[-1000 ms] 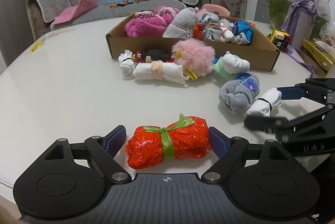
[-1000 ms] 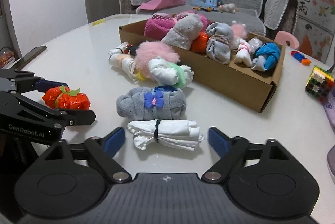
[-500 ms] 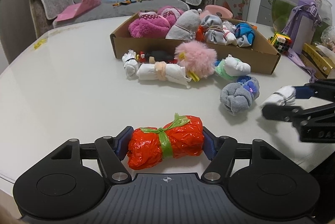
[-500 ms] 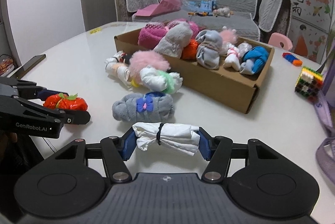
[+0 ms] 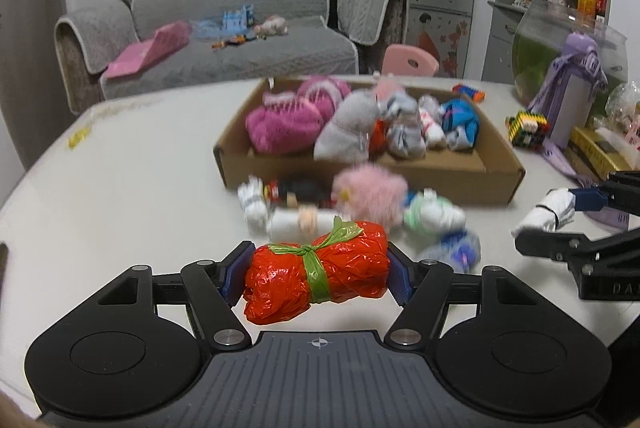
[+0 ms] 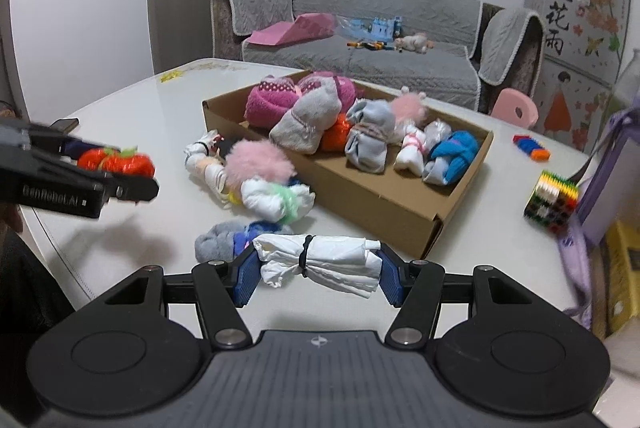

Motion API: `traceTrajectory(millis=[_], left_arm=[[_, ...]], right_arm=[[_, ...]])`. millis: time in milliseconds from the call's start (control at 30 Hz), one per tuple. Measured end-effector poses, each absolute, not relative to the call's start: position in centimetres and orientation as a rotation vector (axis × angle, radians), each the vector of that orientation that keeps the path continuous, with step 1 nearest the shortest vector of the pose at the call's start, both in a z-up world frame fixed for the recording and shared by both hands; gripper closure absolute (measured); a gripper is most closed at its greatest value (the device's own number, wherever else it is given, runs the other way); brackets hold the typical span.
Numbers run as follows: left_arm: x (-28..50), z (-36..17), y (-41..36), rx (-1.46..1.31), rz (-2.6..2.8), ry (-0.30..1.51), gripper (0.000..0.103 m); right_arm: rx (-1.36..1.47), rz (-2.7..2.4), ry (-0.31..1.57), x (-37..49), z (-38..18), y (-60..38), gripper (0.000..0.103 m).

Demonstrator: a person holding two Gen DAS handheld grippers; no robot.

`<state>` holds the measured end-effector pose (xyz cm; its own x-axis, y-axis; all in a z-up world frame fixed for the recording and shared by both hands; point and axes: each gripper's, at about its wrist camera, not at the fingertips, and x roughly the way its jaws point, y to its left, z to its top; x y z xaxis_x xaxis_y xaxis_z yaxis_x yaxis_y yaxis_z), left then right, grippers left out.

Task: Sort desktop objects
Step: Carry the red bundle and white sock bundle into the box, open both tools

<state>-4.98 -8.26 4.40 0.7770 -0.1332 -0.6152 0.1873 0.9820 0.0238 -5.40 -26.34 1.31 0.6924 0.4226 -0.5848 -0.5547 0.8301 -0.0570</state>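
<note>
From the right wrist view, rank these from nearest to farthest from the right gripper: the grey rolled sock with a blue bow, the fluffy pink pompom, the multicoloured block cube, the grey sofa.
1. Grey rolled sock with a blue bow: just past the right gripper, slightly left.
2. Fluffy pink pompom: farther back, left, before the cardboard box.
3. Multicoloured block cube: far right; close to the pompom's rank.
4. Grey sofa: beyond the table.

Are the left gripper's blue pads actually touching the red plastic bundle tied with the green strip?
Touching. In the left wrist view both pads of the left gripper press against the ends of the red plastic bundle, with no gap either side.
</note>
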Motion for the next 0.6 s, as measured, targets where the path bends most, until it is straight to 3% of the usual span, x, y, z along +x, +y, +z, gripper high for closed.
traceTrajectory(millis=[600], left_arm=[[-1.0, 8.3, -9.4, 0.119, -0.214, 0.641, 0.031]], right_arm=[[-0.235, 0.543, 0.544, -3.5, 4.6, -27.3, 0.047]])
